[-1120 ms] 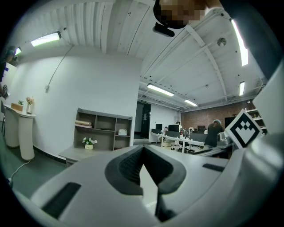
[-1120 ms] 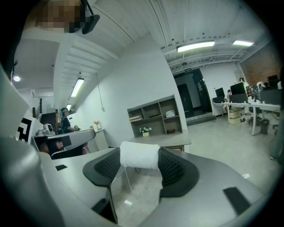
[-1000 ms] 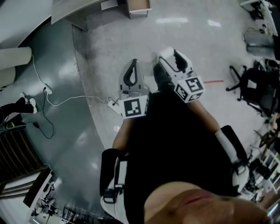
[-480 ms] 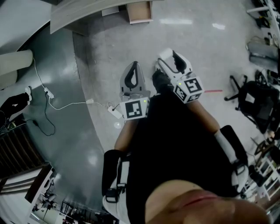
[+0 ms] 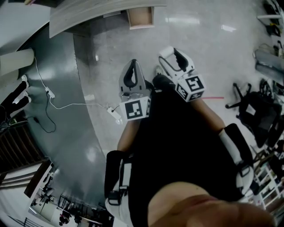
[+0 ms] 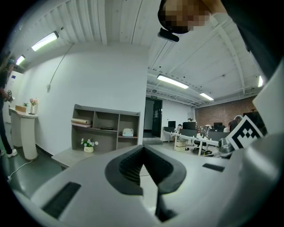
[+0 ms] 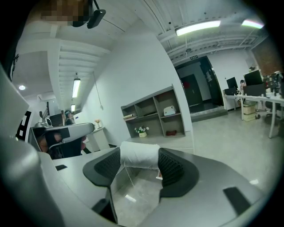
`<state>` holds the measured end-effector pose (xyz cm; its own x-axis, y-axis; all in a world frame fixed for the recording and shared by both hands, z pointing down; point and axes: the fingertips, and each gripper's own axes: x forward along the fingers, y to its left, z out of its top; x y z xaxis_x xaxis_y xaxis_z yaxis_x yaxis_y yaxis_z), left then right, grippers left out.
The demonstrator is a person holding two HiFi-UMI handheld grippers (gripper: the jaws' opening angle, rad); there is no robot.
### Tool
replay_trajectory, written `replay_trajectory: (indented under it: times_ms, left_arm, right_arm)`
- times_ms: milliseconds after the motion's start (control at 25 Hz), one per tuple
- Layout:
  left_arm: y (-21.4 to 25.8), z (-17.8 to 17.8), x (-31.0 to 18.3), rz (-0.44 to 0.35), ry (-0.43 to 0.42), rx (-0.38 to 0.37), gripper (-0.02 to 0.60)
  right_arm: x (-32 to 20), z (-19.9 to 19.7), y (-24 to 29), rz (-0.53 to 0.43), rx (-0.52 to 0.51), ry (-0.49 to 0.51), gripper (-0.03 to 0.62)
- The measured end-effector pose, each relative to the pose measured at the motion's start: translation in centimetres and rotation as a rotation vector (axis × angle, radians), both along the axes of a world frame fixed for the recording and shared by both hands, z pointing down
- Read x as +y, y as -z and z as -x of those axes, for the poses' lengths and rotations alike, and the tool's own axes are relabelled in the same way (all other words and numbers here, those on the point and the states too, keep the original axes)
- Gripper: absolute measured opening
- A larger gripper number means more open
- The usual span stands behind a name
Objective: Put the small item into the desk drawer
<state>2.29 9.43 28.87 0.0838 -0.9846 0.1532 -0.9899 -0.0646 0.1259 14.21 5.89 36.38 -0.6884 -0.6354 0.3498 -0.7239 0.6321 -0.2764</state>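
In the right gripper view a small white roll (image 7: 139, 154) sits clamped between the two dark pads, and my right gripper (image 7: 140, 165) is shut on it. The head view shows that gripper (image 5: 171, 54) held over the floor in front of my body, with my left gripper (image 5: 133, 67) beside it. The left gripper (image 6: 144, 172) has its jaws together with nothing between them. A grey desk (image 5: 97, 13) runs along the top of the head view, and a brownish drawer (image 5: 140, 17) stands out below its edge. Both grippers are well short of the drawer.
A white cable and power strip (image 5: 113, 113) lie on the floor just left of my left gripper. Black office chairs (image 5: 253, 106) stand at the right. A white pedestal (image 5: 15, 60) and a person's feet (image 5: 17, 91) are at the left. A grey shelf unit (image 6: 105, 128) stands ahead.
The desk and drawer have slid lower in the head view, so they are nearer. Both grippers keep their pose in front of my body, the right one still holding the roll.
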Motion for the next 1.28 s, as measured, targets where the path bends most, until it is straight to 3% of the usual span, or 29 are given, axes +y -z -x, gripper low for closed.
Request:
replay_trajectory:
  times_ms: [480,1280]
  left_arm:
    - [-1.0,-0.1,-5.0,0.02,0.014,0.003,-0.005]
    - [-4.1,6.7,-17.1,0.049,-0.062,0.011,-0.005]
  right_arm:
    - [-5.7,0.1,-2.0,0.011,0.021,0.009,0.264]
    - [-15.8,6.0,-6.7,0.082,0.068,-0.068,0.264]
